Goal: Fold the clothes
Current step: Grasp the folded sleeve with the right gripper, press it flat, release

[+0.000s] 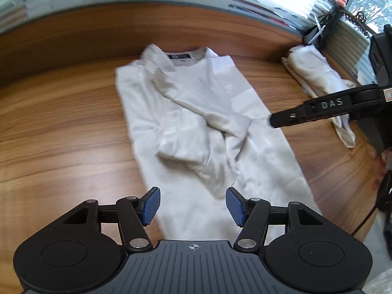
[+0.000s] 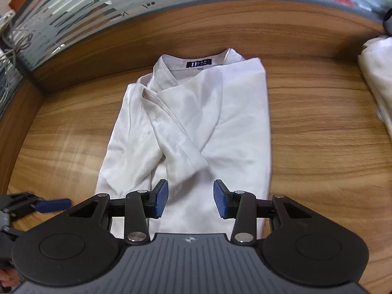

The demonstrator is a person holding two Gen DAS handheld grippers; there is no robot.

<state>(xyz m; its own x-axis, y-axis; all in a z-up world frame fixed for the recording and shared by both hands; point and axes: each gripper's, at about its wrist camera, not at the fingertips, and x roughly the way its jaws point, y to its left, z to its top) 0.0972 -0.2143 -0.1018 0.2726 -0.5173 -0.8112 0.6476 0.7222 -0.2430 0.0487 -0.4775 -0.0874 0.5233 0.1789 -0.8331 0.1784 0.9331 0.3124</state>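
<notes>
A white shirt point(image 1: 196, 98) point(image 2: 208, 112) lies lengthwise on the wooden table point(image 1: 61, 127), collar and dark label at the far end. Its sides are folded in and its sleeves cross over the front. My left gripper point(image 1: 193, 205) hovers open over the shirt's near part, and its blue pads point(image 1: 152, 205) hold nothing. My right gripper point(image 2: 191, 202) is open too, over the lower middle of the shirt, with nothing between its fingers. Seen from the left wrist, the right gripper point(image 1: 272, 121) reaches in from the right over the shirt's edge. The left gripper point(image 2: 54, 204) shows at the lower left of the right wrist view.
A second heap of white cloth point(image 1: 316, 73) point(image 2: 377, 78) lies at the table's right side. A raised wooden edge point(image 2: 196, 31) and a frosted glass partition close the back. Cables point(image 2: 14, 44) hang at the far left. A dark holder point(image 1: 325, 27) stands at the back right.
</notes>
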